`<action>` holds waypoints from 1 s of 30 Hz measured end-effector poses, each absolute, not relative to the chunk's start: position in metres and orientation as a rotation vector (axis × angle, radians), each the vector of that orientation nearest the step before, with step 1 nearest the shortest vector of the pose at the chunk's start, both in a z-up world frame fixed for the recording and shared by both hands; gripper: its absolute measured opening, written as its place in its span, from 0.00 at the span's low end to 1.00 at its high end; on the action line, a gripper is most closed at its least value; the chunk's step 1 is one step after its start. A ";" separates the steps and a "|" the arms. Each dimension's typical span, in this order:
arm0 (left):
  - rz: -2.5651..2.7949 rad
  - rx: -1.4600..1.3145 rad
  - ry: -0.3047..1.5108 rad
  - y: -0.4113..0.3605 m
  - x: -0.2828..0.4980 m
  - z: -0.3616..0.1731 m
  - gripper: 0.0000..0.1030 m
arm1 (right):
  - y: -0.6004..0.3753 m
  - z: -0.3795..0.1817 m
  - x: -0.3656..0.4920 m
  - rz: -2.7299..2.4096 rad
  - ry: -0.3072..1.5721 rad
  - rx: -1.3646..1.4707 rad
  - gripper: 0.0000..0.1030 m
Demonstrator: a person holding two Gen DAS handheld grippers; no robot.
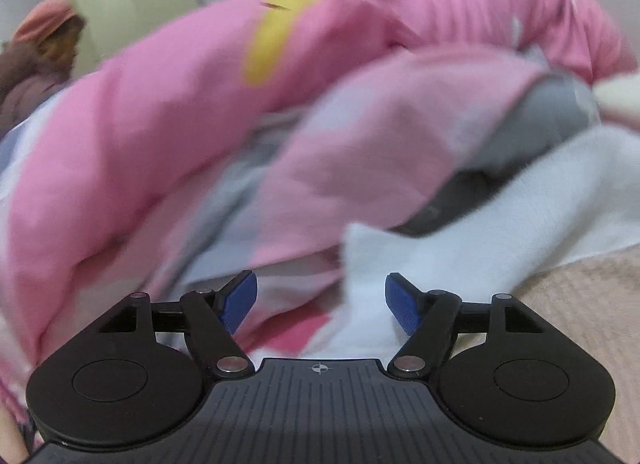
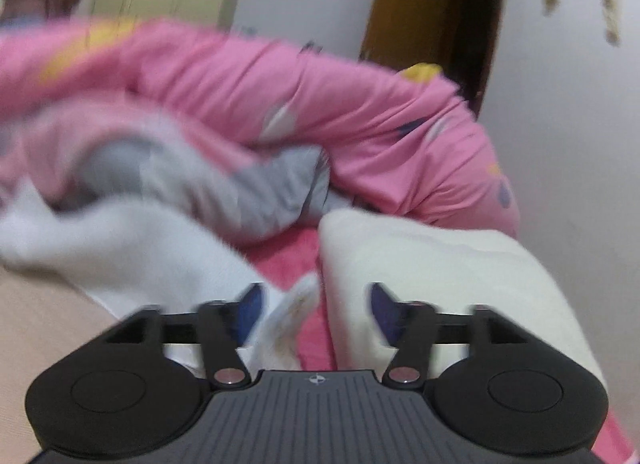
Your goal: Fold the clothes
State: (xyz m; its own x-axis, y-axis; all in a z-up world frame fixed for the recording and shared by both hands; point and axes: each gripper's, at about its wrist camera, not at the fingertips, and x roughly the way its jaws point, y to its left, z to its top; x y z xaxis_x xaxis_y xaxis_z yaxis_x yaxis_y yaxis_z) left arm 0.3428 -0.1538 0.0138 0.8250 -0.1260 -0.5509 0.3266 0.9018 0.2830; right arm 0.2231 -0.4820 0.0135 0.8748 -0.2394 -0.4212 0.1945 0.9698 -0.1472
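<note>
White garment [image 1: 460,248] lying crumpled on bed, just ahead of both claws, edge trailing between right claw's pads. Grey cloth [image 1: 532,136] lying behind, half tucked under pink quilt [image 1: 132,132] heaped across back. Cream blanket [image 2: 432,264] sitting at right, touching white garment's edge. Beige cover [image 1: 580,304] showing underneath. Left claw [image 1: 320,298] standing released, blue pads [image 1: 240,300] apart, gripping nothing. Right claw [image 2: 316,308] standing released too, blurred, pressing on nothing. Wooden door [image 2: 420,8] showing beyond.
</note>
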 end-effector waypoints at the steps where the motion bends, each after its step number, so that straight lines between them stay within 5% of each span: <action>1: -0.255 0.363 0.547 -0.144 0.338 0.019 0.73 | -0.487 0.020 0.209 -0.212 0.435 -0.067 0.77; 6: -0.378 0.414 0.588 -0.129 0.319 0.009 0.94 | -0.515 0.028 0.155 -0.127 0.452 0.126 0.80; 17: -0.349 0.646 0.580 -0.204 0.334 -0.050 0.92 | -0.504 0.015 0.131 -0.164 0.483 0.093 0.80; 23: -0.342 0.666 0.598 -0.219 0.362 -0.071 0.79 | -0.496 0.006 0.145 -0.187 0.488 0.026 0.82; 30: -0.309 0.542 0.544 -0.199 0.362 -0.061 0.35 | -0.474 -0.005 0.150 -0.189 0.516 -0.094 0.90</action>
